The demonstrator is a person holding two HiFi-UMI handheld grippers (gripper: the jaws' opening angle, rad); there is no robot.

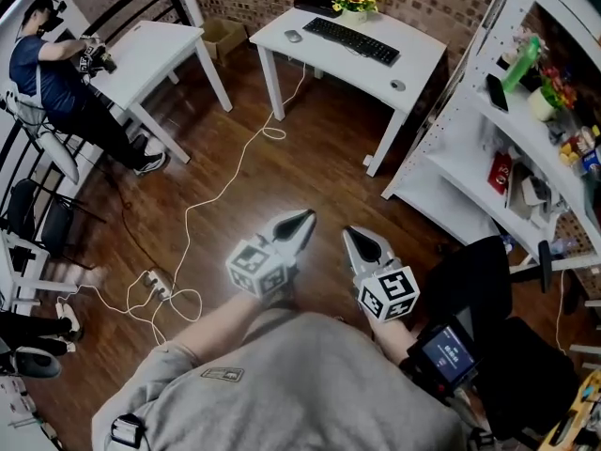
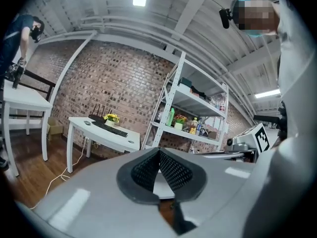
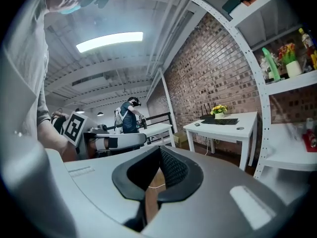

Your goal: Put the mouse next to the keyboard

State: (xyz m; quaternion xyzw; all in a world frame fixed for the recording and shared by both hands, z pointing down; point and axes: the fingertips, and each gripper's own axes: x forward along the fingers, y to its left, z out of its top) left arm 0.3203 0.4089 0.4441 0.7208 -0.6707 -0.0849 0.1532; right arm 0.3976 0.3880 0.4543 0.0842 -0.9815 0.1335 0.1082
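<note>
Mouse (image 1: 293, 36) lies on the white desk (image 1: 413, 59) at upper centre of the head view, just off the left end of the keyboard (image 1: 351, 40), well apart from both empty, pressed-together grippers low in frame, left gripper (image 1: 302, 220) marginally nearer than right gripper (image 1: 355, 238).

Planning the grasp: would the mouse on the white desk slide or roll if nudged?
The mouse looks small and low-domed: probably light, unlikely to roll. On the smooth desk it would likely slide. Its rounded shell may slip when pinched.
</note>
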